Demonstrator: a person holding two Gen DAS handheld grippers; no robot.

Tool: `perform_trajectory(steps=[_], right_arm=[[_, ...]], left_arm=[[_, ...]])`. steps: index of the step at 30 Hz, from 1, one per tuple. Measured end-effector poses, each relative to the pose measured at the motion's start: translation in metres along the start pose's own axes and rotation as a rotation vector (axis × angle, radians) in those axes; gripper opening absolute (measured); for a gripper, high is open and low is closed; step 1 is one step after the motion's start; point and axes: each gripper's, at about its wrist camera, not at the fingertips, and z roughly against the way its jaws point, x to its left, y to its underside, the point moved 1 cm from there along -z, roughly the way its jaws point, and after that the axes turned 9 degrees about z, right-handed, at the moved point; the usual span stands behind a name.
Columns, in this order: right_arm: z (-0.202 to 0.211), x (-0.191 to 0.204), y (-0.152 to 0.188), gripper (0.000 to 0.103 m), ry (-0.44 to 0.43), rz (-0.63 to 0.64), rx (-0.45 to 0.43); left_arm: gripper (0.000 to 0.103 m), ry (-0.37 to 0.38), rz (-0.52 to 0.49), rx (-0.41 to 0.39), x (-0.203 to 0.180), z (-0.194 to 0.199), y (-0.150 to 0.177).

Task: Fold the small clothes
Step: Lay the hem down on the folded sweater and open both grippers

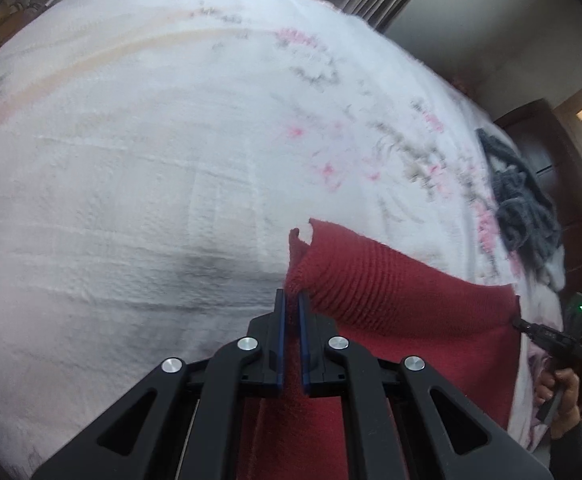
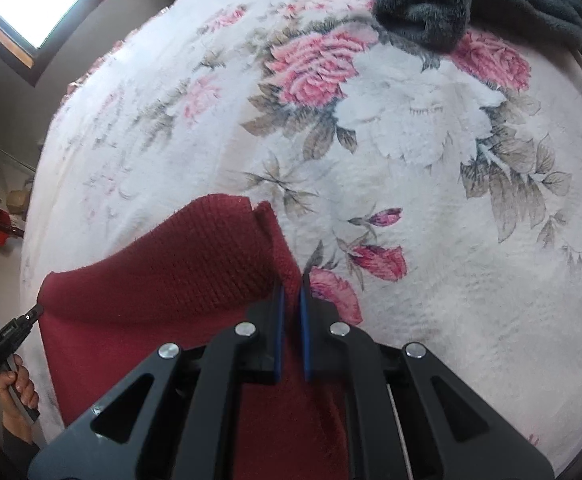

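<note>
The dark red knitted garment [image 1: 403, 312] lies on a bed covered by a white floral blanket [image 1: 139, 168], spread flat at the near edge with its two near corners lifted and curling over, the ribbed knit showing on the raised folds. The left tongs [image 1: 291, 300] are clenched on the garment's left corner, a strip of red knit pinched between the blue-padded fingers [image 1: 279, 332], and the cloth drapes away from them to the right and downward. The right tongs [image 2: 291, 284] grip the opposite corner in the same way, red fabric caught between the narrow gap of their blue pads, with the garment falling off to the left. In each wrist view the other tool appears at the far edge of the red cloth, held by a person's hand [image 2: 15, 388] in a dark sleeve. Beyond the garment, pink roses and grey-green leaves are printed over the blanket, and a heap of dark grey fluffy clothing [image 2: 423, 8] sits well apart from the red piece toward the far right side of the bed. A bright window [image 2: 31, 0] shows past the bed's far left corner in the right wrist view.
</note>
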Motion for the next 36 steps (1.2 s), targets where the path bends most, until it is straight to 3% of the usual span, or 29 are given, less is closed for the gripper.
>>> perform_trajectory(steps=[5,7,8,9,10,11,13,15,17,18,19,20,21,23,25,28,30,32,34,36], right_arm=[[-0.032,-0.012,0.003,0.008,-0.036,-0.014,0.036],[-0.046,-0.017,0.009,0.012,-0.054,-0.013,0.063],[-0.045,-0.019,0.011,0.015,-0.065,-0.010,0.048],[-0.035,-0.021,0.016,0.018,-0.086,-0.028,-0.001],[-0.021,-0.024,0.022,0.024,-0.116,-0.053,-0.067],[-0.007,-0.025,0.030,0.030,-0.153,-0.066,-0.127],[0.011,-0.024,0.050,0.031,-0.227,-0.069,-0.184],[0.000,-0.019,0.069,0.031,-0.291,-0.049,-0.101],[-0.018,-0.018,0.080,0.024,-0.285,-0.025,-0.034],[-0.022,-0.020,0.081,0.020,-0.282,-0.026,-0.027],[-0.027,-0.025,0.080,0.006,-0.284,-0.036,-0.017],[-0.033,-0.037,0.077,0.000,-0.292,-0.074,0.003],[-0.035,-0.048,0.077,0.000,-0.340,-0.133,0.008],[-0.027,-0.055,0.078,0.005,-0.366,-0.196,0.005],[0.002,-0.036,0.086,0.022,-0.376,-0.119,-0.036],[0.015,-0.008,0.119,0.023,-0.459,-0.036,0.000],[0.006,-0.002,0.142,0.019,-0.440,-0.005,0.031],[-0.005,-0.010,0.154,0.000,-0.430,-0.029,0.040],[-0.010,-0.025,0.157,0.000,-0.484,-0.126,0.032],[0.009,-0.017,0.157,0.012,-0.449,-0.121,0.010]], left_arm=[[0.007,-0.058,0.060,0.072,0.024,-0.038,0.009],[0.011,-0.048,0.097,0.056,0.031,-0.036,0.013],[0.021,-0.068,0.122,0.016,0.031,-0.025,0.014],[0.034,-0.108,0.153,-0.100,0.030,0.001,0.018],[0.038,-0.092,0.157,-0.180,0.026,0.022,0.023],[0.041,-0.021,0.144,-0.195,0.019,0.033,0.027],[0.041,0.103,0.069,-0.131,-0.003,0.034,0.037],[0.038,0.158,0.005,-0.038,-0.018,0.018,0.047],[0.031,0.099,-0.022,0.036,-0.020,-0.007,0.057],[0.028,0.033,-0.033,0.048,-0.015,-0.020,0.059],[0.023,0.001,-0.031,0.050,-0.009,-0.025,0.061],[0.009,-0.020,-0.018,0.046,-0.001,-0.028,0.060],[0.002,-0.018,0.018,0.044,0.008,-0.026,0.058],[0.004,0.030,0.070,0.021,0.013,-0.008,0.060],[0.012,0.112,0.029,0.001,0.008,0.019,0.074],[0.013,0.200,-0.010,0.018,0.006,0.040,0.105],[0.013,0.127,-0.003,0.061,0.018,0.025,0.120],[0.008,0.093,0.024,0.083,0.037,0.010,0.125],[0.002,0.104,0.057,0.046,0.040,0.021,0.123],[0.017,0.135,0.025,-0.008,0.028,0.045,0.129]])
